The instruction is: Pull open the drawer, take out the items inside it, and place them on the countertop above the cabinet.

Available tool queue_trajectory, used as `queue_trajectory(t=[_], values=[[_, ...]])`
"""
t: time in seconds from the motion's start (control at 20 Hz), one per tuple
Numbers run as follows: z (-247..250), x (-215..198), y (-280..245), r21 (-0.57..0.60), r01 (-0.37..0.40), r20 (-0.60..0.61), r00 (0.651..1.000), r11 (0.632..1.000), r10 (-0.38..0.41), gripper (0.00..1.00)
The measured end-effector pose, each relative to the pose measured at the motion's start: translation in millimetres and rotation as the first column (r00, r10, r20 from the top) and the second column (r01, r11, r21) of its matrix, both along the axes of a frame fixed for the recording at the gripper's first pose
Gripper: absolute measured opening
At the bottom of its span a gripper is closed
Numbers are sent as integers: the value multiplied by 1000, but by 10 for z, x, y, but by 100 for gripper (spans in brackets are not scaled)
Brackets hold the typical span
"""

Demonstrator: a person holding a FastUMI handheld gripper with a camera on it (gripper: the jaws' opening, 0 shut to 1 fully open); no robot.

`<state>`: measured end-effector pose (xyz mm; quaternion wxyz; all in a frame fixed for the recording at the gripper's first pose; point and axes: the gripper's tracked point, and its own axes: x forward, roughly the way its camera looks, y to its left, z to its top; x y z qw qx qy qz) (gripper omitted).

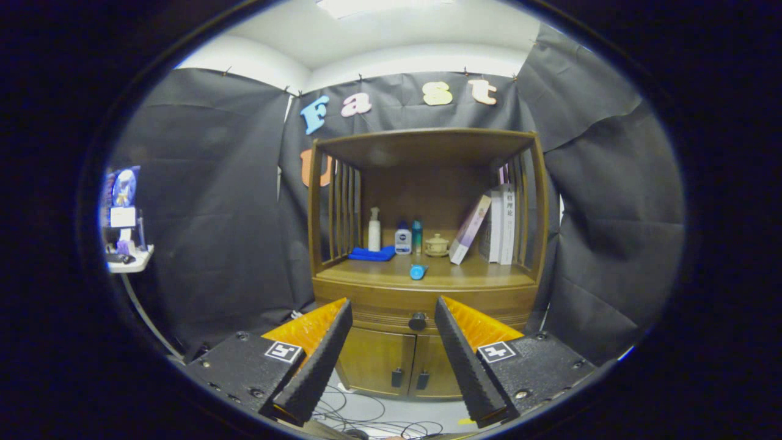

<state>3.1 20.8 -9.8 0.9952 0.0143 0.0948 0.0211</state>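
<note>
Wooden cabinet (424, 244) stands against the booth wall, well ahead of us. From the gripper view we find the gripper (393, 308) with its fingers spread wide apart and holding nothing. We see the drawer (379, 308) shut, its round knob (418, 321) showing between the fingertips and beyond them, not touched. On the countertop (470, 276) above the drawer we note a folded blue cloth (372, 253), a white pump bottle (374, 230), two smaller bottles (408, 238), a small lidded pot (436, 245), leaning and upright books (492, 226), and a blue cylinder (418, 271) lying near the front edge. Two lower doors (397, 363) are closed. Cables (372, 418) lie on the floor below.
</note>
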Motion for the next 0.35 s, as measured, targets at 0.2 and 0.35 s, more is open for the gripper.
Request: queue_trajectory(t=[0.2,0.35], values=[[263,-285,-73,1,10,63,998,1000,-10,90],[269,-430,-139,-2,21,73,997,1000,-21,90]])
